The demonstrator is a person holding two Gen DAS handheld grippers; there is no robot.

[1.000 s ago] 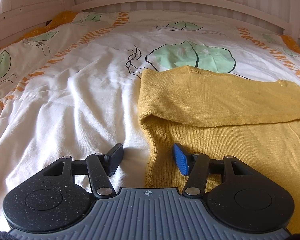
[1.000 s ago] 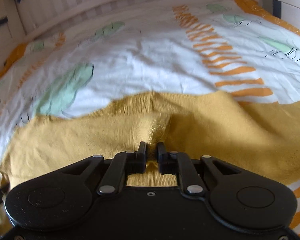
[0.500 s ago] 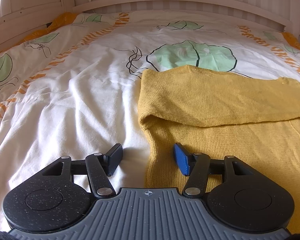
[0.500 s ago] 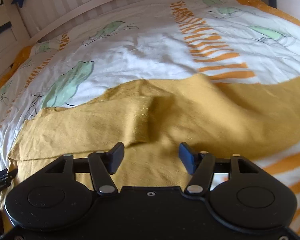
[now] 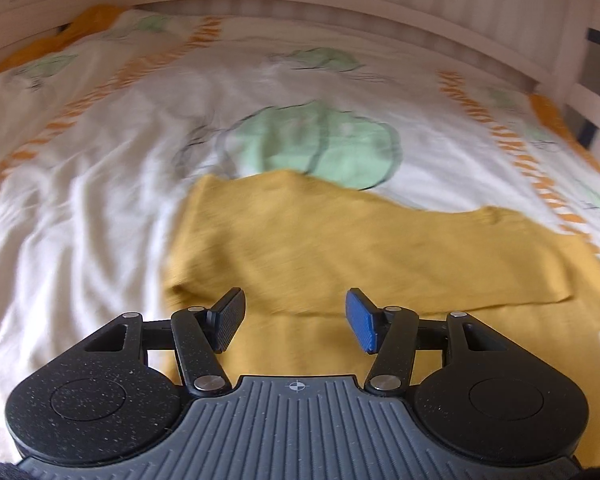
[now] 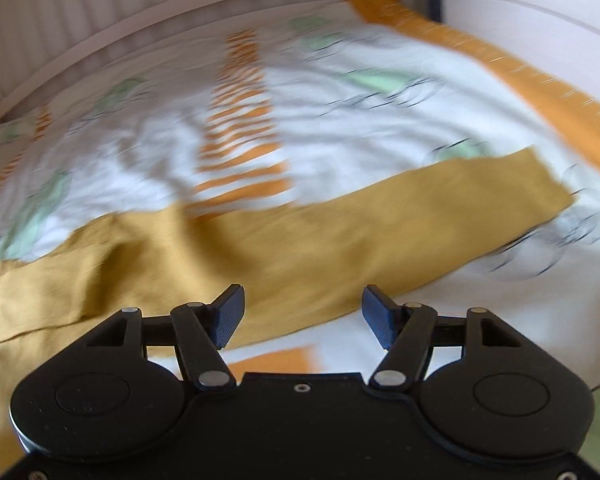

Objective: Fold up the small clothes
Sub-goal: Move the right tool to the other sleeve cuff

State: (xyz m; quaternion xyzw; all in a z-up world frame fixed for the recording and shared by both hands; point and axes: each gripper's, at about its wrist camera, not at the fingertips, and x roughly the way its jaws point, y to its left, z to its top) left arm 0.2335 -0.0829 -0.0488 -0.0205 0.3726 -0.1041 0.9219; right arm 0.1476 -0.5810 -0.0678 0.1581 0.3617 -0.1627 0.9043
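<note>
Left wrist view: the yellow sweater lies partly folded on the bed's leaf-print duvet. Left hand-held gripper hangs over it, jaws apart, holding nothing. Right hand-held gripper is also spread and empty above its sleeve.

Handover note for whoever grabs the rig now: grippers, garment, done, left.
Left gripper: open, holding nothing, over the yellow knit top.
Right gripper: open, holding nothing, over the outstretched sleeve.
Garment: on the leaf-print duvet, one sleeve laid across the body, the other spread out to the side.
Done: first sleeve fold.
Left: probably bring in the spread sleeve, then fold the body. Frames are blurred, so check edges first.
</note>
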